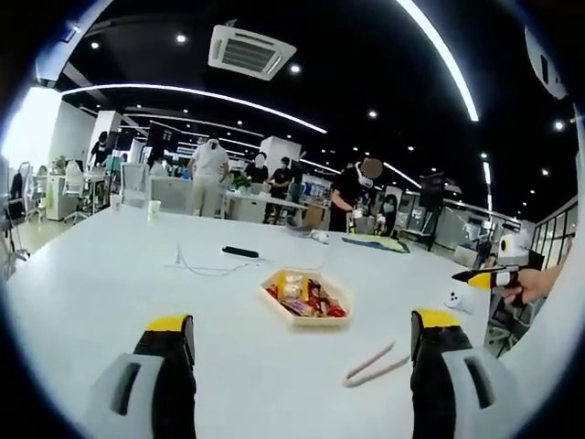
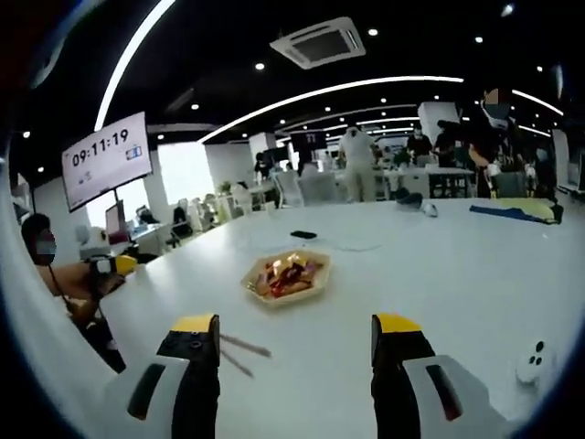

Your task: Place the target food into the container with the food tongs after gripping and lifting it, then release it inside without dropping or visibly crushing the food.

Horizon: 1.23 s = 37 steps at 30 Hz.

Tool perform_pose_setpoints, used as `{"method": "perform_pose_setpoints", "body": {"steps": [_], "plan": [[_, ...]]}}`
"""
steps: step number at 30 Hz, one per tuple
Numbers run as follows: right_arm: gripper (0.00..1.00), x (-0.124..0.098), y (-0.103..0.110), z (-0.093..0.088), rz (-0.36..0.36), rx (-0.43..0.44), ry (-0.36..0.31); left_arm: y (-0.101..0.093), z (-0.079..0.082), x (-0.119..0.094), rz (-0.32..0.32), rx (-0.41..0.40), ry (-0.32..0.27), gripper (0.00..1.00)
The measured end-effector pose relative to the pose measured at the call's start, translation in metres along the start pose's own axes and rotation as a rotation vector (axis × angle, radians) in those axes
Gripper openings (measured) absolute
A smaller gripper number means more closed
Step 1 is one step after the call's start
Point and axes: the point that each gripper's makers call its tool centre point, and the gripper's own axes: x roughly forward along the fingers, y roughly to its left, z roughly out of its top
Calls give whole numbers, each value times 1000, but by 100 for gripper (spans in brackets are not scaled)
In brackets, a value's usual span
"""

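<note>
A shallow hexagonal tray (image 1: 304, 294) (image 2: 285, 274) holding several wrapped snacks, mostly red and yellow, sits in the middle of the white table (image 1: 110, 274) (image 2: 457, 265). Pale food tongs (image 1: 377, 364) (image 2: 239, 352) lie flat on the table, just beside the tray on its near side. My left gripper (image 1: 303, 331) is open, jaws wide apart, short of the tray with nothing between them. My right gripper (image 2: 297, 322) is open too, empty, facing the tray from the other side. In the left gripper view the right gripper (image 1: 489, 277) shows at the right edge, held by a hand.
A black flat device (image 1: 240, 251) (image 2: 303, 235) and a white cable (image 1: 206, 268) lie beyond the tray. A small white gadget (image 1: 454, 299) (image 2: 533, 361) sits near the table edge. A blue and yellow item (image 1: 377, 242) (image 2: 516, 212) lies far off. Several people stand behind.
</note>
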Motion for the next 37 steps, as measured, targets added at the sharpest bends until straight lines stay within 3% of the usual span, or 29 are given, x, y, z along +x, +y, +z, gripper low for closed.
{"method": "perform_pose_setpoints", "body": {"steps": [10,18,37], "plan": [[69,6,2,0,6,14,-5,4,-4,3,-10,18,12,99],[69,11,5,-10,18,8,29,9,-3,0,-2,35,8,99],[68,16,3,-15,-12,36,39,16,-7,-7,12,7,-10,99]]}}
